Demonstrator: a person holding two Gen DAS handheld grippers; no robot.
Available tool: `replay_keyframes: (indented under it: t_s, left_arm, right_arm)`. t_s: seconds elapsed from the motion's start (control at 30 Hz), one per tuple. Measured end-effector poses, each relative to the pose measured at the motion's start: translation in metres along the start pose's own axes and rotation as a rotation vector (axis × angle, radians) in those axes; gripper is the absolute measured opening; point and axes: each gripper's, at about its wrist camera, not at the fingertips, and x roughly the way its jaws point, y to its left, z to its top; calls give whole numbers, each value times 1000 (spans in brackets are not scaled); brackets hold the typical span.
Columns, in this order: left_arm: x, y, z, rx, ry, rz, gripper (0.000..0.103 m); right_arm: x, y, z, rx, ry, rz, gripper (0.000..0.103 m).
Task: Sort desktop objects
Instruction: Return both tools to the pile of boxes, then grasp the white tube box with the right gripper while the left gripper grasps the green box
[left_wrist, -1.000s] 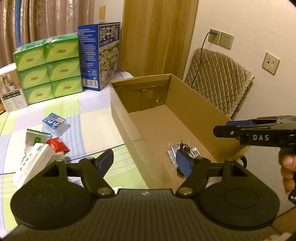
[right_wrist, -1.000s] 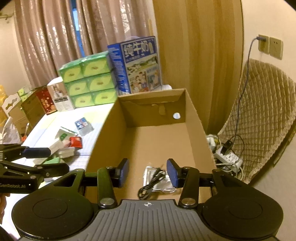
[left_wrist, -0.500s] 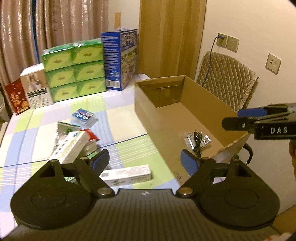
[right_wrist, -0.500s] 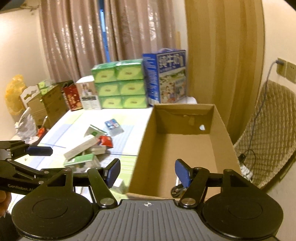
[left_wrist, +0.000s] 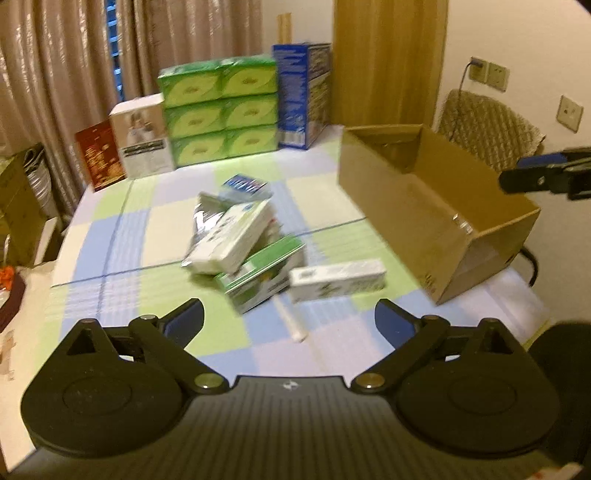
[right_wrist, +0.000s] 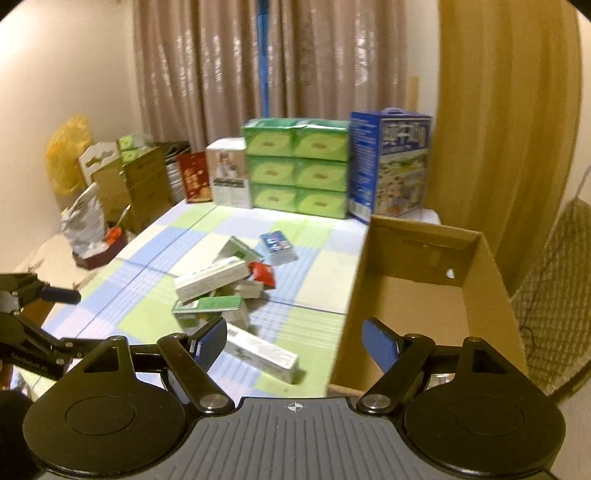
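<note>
A pile of small boxes lies mid-table: a white and green box (left_wrist: 236, 234) on top of a green box (left_wrist: 262, 275), a long white box (left_wrist: 338, 279) beside them, a white tube (left_wrist: 291, 321) in front, and a blue card pack (left_wrist: 245, 184) behind. The pile also shows in the right wrist view (right_wrist: 214, 291), with a red packet (right_wrist: 263, 273). An open cardboard box (left_wrist: 436, 206) stands at the right (right_wrist: 421, 295). My left gripper (left_wrist: 288, 321) is open and empty, above the table near the tube. My right gripper (right_wrist: 293, 341) is open and empty, over the box's left wall.
Green tissue packs (left_wrist: 221, 110), a blue milk carton (left_wrist: 303, 94), a white box (left_wrist: 144, 136) and a red box (left_wrist: 99, 158) line the table's far edge. A quilted chair (left_wrist: 491, 129) stands behind the cardboard box. Cartons and bags (right_wrist: 122, 184) stand left of the table.
Both grippers have pulled back and up from the cardboard box and swung left toward the pile. Their jaws have opened wider. The cable and packets in the box are out of sight.
</note>
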Motion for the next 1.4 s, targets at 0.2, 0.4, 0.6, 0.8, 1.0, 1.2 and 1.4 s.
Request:
replay_keyframes:
  t_s: [0.2, 0.4, 0.6, 0.8, 1.0, 1.2, 1.4]
  left_arm:
    - [-2, 24, -14, 3, 13, 22, 98]
    - [11, 36, -20, 27, 27, 9, 98]
    - [35, 49, -20, 67, 47, -37, 98]
    - [74, 59, -16, 152, 92, -127, 97]
    - [121, 68, -6, 231, 122, -193, 90]
    - [157, 72, 0, 314, 133, -264, 74]
    - [175, 74, 5, 394, 121, -293, 74]
  right_arm:
    - [21, 26, -7, -87, 34, 42, 78]
    - [56, 45, -20, -178, 93, 80, 78]
    - [100, 51, -24, -282, 176, 117, 78]
    - [148, 47, -23, -411, 286, 128, 77]
    - [187, 44, -28, -493, 404, 155, 75]
    - [216, 42, -28, -564, 472, 154, 61]
    - [240, 43, -26, -602, 534, 170, 53]
